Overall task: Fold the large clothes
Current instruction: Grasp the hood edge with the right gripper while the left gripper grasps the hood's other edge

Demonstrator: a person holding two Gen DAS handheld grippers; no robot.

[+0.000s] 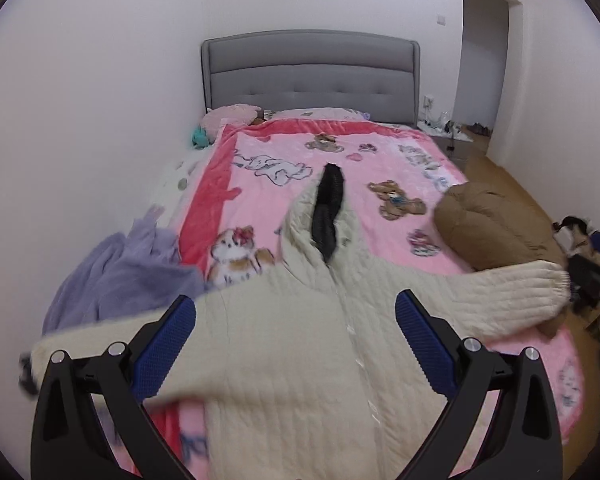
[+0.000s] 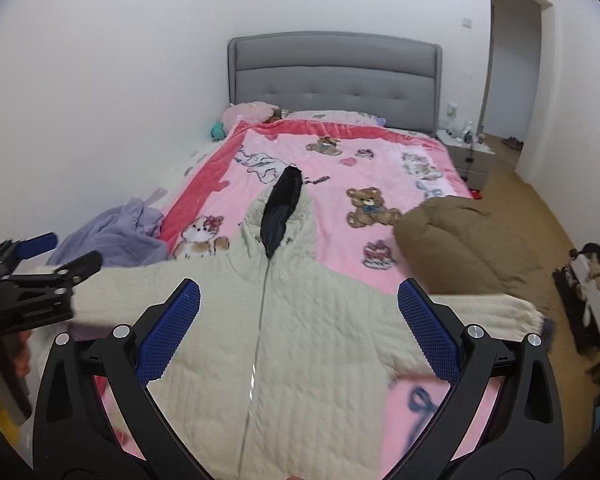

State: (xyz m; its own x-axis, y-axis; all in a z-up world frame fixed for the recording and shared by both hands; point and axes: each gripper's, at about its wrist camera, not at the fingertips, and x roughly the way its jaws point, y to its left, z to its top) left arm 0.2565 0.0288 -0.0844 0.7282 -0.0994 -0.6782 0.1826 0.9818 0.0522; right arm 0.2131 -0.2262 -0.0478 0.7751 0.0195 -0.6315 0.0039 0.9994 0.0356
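Note:
A cream quilted hooded jacket (image 1: 284, 360) (image 2: 300, 328) lies spread face up on the pink cartoon blanket (image 1: 380, 168) (image 2: 380, 168), zipper down its middle, sleeves out to both sides, dark hood lining (image 1: 329, 212) (image 2: 282, 208) pointing toward the headboard. My left gripper (image 1: 296, 316) hovers open above the jacket's chest with nothing between its fingers. My right gripper (image 2: 299, 300) is also open and empty over the chest. In the right wrist view the left gripper (image 2: 56, 252) shows at the far left near the left sleeve.
A lavender garment (image 1: 120, 272) (image 2: 112, 236) is heaped at the bed's left edge. A brown puffy coat (image 1: 496, 228) (image 2: 472, 240) lies on the right side. Grey headboard (image 1: 312, 76), pillows, a nightstand (image 2: 466, 152) and floor clutter (image 2: 592, 292) stand at the right.

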